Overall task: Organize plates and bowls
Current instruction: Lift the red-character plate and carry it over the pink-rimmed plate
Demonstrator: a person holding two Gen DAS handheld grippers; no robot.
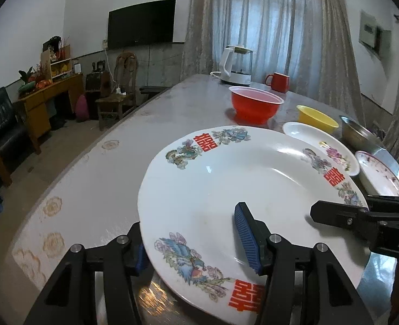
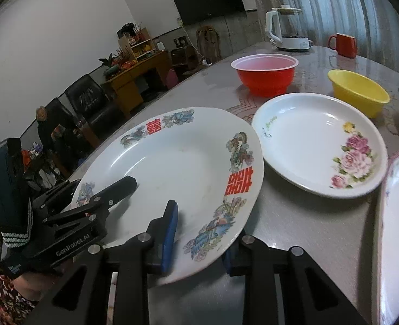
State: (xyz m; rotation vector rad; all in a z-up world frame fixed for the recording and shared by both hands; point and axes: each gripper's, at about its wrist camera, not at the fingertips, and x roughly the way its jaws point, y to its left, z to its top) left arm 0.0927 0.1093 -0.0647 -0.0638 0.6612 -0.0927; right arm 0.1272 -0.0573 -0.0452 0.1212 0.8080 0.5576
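A large white plate with red characters and bird prints [image 1: 226,184] [image 2: 177,162] is held tilted above the table by both grippers. My left gripper [image 1: 196,246] clamps its near rim, one finger above and one below. My right gripper [image 2: 199,233] clamps the rim on the opposite side; it also shows in the left wrist view [image 1: 334,215]. A white rose plate [image 2: 318,146] [image 1: 324,143] lies to the right. A red bowl [image 2: 264,74] [image 1: 255,105], a yellow bowl [image 2: 357,92] [image 1: 317,117] and a steel bowl [image 1: 357,132] stand behind.
A pink-rimmed dish [image 2: 397,216] [image 1: 380,176] lies at the right. A white kettle [image 1: 237,66] and a red mug [image 1: 278,81] stand at the far end of the table [image 1: 96,189]. Chairs and a wooden desk [image 1: 50,100] stand beyond the left table edge.
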